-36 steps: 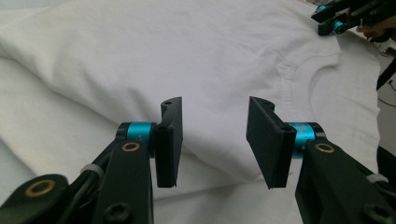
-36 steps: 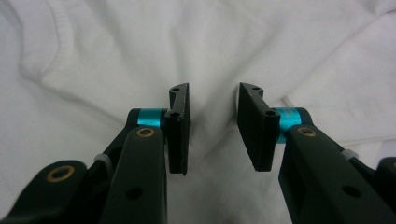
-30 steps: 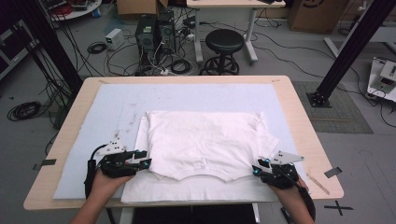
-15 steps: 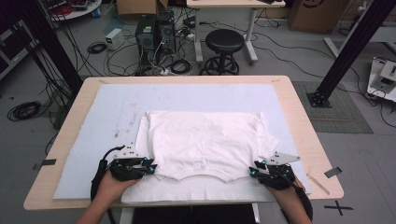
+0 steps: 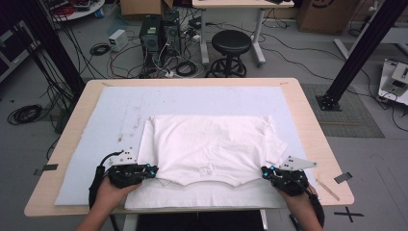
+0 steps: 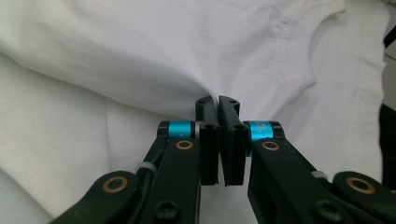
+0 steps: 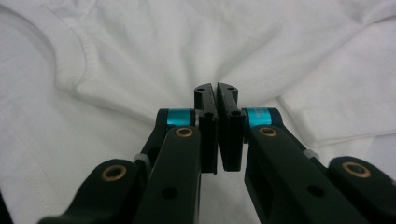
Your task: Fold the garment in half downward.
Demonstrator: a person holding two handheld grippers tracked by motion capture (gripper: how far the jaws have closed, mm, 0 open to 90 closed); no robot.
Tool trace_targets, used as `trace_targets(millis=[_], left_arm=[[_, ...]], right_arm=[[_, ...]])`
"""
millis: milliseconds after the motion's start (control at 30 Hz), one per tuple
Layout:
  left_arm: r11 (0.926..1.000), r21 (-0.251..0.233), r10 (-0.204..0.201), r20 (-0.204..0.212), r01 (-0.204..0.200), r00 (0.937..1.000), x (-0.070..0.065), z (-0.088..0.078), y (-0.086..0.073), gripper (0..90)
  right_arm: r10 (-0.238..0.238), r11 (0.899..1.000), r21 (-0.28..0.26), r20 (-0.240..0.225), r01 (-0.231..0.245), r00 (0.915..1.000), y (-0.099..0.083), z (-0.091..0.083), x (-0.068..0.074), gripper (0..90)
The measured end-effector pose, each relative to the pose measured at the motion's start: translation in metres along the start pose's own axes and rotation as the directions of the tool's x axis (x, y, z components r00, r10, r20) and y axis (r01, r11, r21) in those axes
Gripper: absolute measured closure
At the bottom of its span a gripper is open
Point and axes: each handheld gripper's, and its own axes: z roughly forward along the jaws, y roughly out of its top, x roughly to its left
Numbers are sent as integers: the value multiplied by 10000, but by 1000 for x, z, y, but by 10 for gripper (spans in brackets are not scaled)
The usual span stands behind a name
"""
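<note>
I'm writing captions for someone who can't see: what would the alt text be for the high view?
A person's two hand-held grippers, left gripper and right gripper, pinch the near corners of a folded white T-shirt, jaws having just closed on the cloth. The shirt lies on a pale mat over a wooden table, with a black stool and cables beyond.

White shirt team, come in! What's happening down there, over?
Left gripper and right gripper have just closed, each pinching a fold of the white shirt. Shirt partly folded on the pale mat. Nothing in the way.
</note>
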Motion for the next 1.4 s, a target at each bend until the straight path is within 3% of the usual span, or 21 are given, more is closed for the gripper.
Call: trace_targets(millis=[233, 600, 1333, 1400], left_arm=[[9991, -423, 99, 325, -85, 9994, -12, -11, 0, 869], [9987, -461, 243, 417, -224, 9988, -27, -23, -11, 869], [9995, -254, 200, 766, -181, 9969, -28, -19, -14, 866], [9994, -355, 87, 745, -61, 9972, -26, -19, -15, 798]], right_arm=[[174, 9988, -449, -77, -177, 9998, 2, -17, 0, 886], [-26, 9992, -394, -303, 14, 9995, -10, -30, 15, 886], [-140, 9993, -356, -455, 123, 9989, -16, -30, 15, 885], [-134, 9985, -538, -486, 108, 9987, -16, -31, 14, 794]])
